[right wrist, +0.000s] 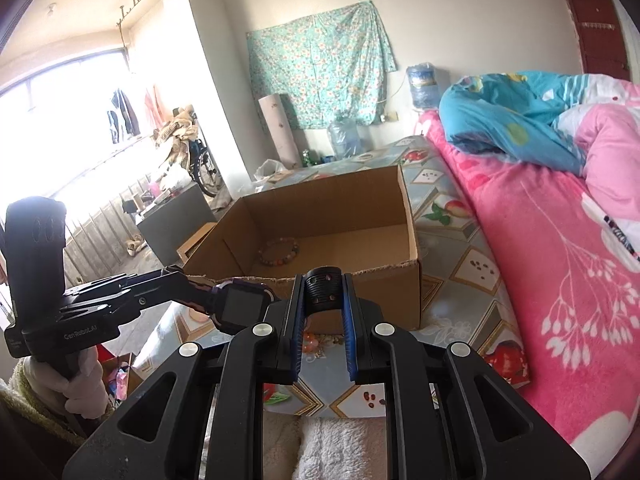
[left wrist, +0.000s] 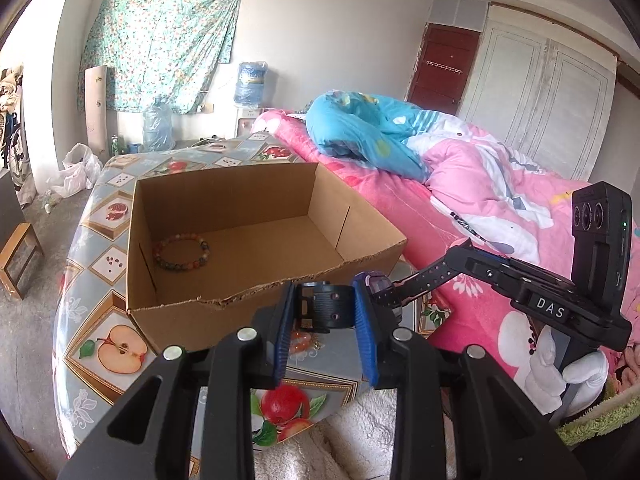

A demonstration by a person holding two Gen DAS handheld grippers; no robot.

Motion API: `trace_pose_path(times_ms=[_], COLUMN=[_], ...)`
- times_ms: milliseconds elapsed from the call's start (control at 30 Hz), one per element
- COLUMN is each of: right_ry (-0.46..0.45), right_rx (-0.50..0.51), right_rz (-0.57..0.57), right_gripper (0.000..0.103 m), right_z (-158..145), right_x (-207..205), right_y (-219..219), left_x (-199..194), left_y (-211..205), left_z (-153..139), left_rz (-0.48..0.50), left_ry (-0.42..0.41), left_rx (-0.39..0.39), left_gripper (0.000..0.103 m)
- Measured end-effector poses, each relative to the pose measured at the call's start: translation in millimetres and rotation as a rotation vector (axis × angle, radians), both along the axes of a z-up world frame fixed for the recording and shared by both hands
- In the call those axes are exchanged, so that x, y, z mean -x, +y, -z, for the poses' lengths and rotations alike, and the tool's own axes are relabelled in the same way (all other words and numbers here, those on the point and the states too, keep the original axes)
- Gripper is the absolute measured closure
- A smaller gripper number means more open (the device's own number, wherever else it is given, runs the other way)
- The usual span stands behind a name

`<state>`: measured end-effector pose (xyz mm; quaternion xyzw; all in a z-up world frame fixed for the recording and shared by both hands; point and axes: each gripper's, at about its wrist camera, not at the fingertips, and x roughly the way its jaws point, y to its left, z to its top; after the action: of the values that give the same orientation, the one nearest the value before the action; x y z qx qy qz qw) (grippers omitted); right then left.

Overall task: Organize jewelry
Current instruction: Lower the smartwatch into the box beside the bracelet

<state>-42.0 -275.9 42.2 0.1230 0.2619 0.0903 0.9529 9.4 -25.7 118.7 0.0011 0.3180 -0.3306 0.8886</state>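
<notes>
A purple-cased watch (right wrist: pixel 240 304) is held by its black strap between both grippers above the near edge of the fruit-patterned surface (left wrist: pixel 116 352): the left gripper (left wrist: pixel 325 308) has its jaws narrowed onto one strap section, and the right gripper (right wrist: pixel 323 292) has its jaws narrowed onto the other. A multicoloured beaded bracelet (left wrist: pixel 182 251) is seen lying flat in the near-left corner of the open cardboard box (left wrist: pixel 372 236), which rests on the same surface just beside the pink bed (right wrist: pixel 540 240). A small cluster of orange beads (left wrist: pixel 301 342) is visible on the surface below the watch, just in front of the box.
</notes>
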Motion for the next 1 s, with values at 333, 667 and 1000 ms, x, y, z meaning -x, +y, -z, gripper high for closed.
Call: trace_pose_path(times_ms=[333, 667, 1000], right_ry=[-0.03, -0.034, 0.008], right_rx=[-0.019, -0.093, -0.086], right_rz=[-0.008, -0.026, -0.071], right_gripper=[0.088, 0.088, 0.088], right_z=[-10.5, -17.2, -20.5], right_x=[-15.2, -56.7, -109.7], right_y=[-9.9, -28.2, -29.9], left_x=[-15.5, -51.3, -104.2], left_y=[-2.3, -12.3, -22.7], left_z=[-16.5, -34.4, -25.4], left_rz=[-0.043, -0.071, -0.127], left_ry=[-0.011, -0.044, 0.004], left_rx=[0.0, -0.019, -0.056], left_gripper=[0.076, 0.076, 0.076])
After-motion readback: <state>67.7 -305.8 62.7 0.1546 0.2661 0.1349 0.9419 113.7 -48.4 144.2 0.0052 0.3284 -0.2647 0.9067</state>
